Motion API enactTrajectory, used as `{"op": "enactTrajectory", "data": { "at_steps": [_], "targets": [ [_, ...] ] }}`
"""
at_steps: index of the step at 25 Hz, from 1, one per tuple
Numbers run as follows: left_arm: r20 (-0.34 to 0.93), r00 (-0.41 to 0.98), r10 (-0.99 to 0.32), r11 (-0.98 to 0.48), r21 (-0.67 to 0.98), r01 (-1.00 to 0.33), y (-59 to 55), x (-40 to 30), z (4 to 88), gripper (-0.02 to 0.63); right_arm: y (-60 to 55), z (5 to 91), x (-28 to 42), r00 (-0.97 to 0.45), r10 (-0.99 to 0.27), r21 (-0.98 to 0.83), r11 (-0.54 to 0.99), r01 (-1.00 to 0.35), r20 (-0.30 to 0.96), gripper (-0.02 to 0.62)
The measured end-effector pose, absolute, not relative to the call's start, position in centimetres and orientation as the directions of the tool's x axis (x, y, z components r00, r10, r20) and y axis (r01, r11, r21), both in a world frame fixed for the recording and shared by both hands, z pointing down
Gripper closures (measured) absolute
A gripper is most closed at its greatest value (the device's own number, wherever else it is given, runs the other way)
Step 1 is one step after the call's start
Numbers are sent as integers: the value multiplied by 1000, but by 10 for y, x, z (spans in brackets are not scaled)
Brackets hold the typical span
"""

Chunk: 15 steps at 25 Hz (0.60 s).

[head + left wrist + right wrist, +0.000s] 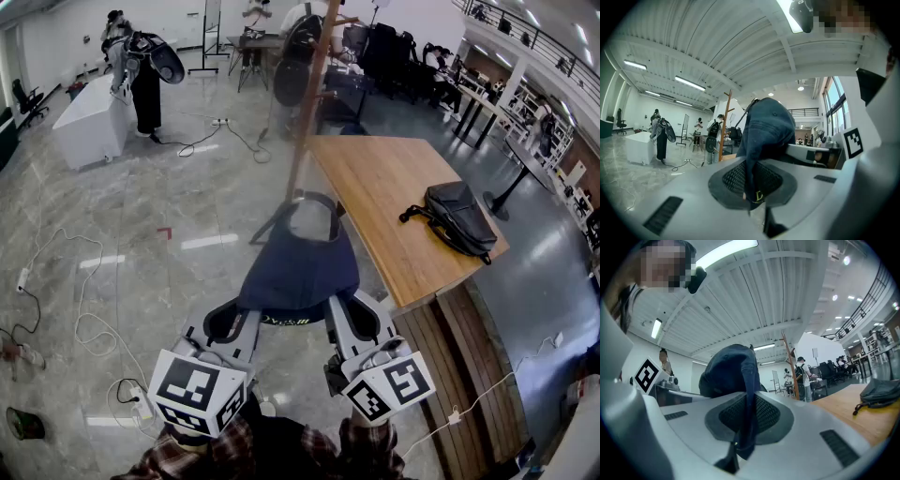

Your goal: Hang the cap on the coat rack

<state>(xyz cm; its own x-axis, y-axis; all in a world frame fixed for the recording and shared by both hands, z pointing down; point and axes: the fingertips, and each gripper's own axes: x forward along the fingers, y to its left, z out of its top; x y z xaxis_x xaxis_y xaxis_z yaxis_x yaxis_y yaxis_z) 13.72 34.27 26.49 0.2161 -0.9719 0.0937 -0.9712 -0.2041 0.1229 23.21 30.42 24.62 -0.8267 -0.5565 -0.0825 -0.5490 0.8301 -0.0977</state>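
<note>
A dark blue cap (pixel 300 267) hangs in the air between my two grippers, just in front of the foot of the wooden coat rack (pixel 309 103). My left gripper (pixel 230 323) is shut on the cap's left edge, and my right gripper (pixel 352 319) is shut on its right edge. In the left gripper view the cap's fabric (pixel 766 131) runs down between the shut jaws (pixel 752 187), with the coat rack (pixel 724 126) far off to the left. In the right gripper view the cap (pixel 729 373) is pinched the same way in the jaws (pixel 745 427), and the coat rack (pixel 791 366) stands to the right.
A wooden table (pixel 394 197) stands to the right of the rack with a black bag (pixel 457 217) on it. Cables (pixel 84 309) trail over the grey floor at the left. People and a white counter (pixel 89 122) are at the far back.
</note>
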Motion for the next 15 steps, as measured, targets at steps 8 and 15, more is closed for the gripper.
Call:
{"op": "enactTrajectory", "data": {
  "at_steps": [8,15],
  "targets": [
    [104,199,-975,-184,133,-974,323,134,281,581,281,262,227,-841,-537,-104,842,-529,-73,566],
    [115,198,-973,-181,144,-973,265,68,284,581,223,263,161,-844,-533,-102,844,-527,-54,566]
  ]
}}
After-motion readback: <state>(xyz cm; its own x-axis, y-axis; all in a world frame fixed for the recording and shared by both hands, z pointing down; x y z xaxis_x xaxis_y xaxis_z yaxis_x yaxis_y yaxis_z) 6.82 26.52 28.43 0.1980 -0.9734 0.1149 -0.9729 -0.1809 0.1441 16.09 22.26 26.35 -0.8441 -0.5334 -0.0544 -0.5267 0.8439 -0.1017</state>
